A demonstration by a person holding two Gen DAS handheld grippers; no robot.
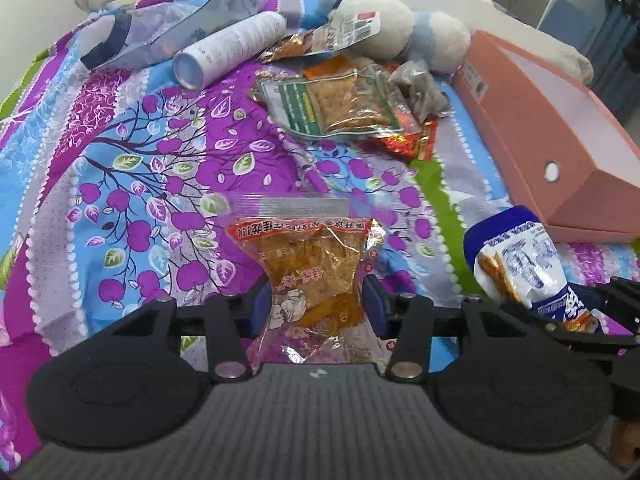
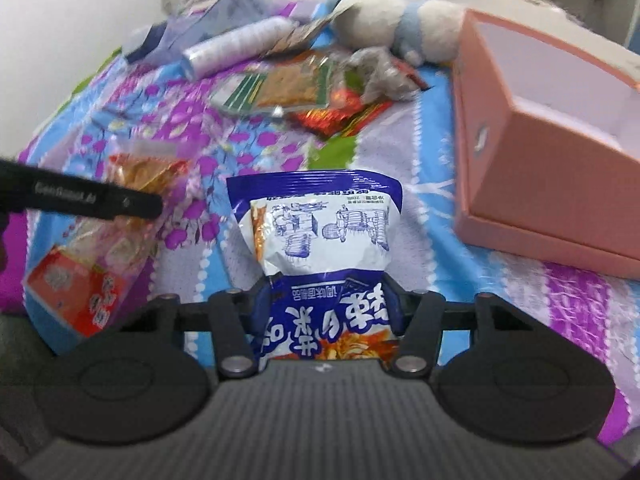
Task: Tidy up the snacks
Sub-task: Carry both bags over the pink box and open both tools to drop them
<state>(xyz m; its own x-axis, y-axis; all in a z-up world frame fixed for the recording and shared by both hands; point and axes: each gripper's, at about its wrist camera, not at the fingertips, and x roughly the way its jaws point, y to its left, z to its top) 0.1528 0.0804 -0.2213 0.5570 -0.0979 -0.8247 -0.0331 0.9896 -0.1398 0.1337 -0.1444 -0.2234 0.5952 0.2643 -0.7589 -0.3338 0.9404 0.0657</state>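
My left gripper (image 1: 318, 300) is clamped on the clear orange snack bag (image 1: 316, 276); my right gripper (image 2: 326, 300) grips the blue-and-white snack bag (image 2: 316, 240). Both bags look light, soft and crinkly, pinched at mid-body, just short of the pink box (image 2: 540, 160). More snack packets (image 1: 344, 104) lie left of that box on the bed (image 1: 140, 160).

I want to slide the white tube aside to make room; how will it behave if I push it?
The white tube lies on its side, a round cylinder, so it will likely roll if nudged across its length. The patterned bedspread under it looks soft and wrinkled, which may stop it early. It looks rigid, so it should not crumple.
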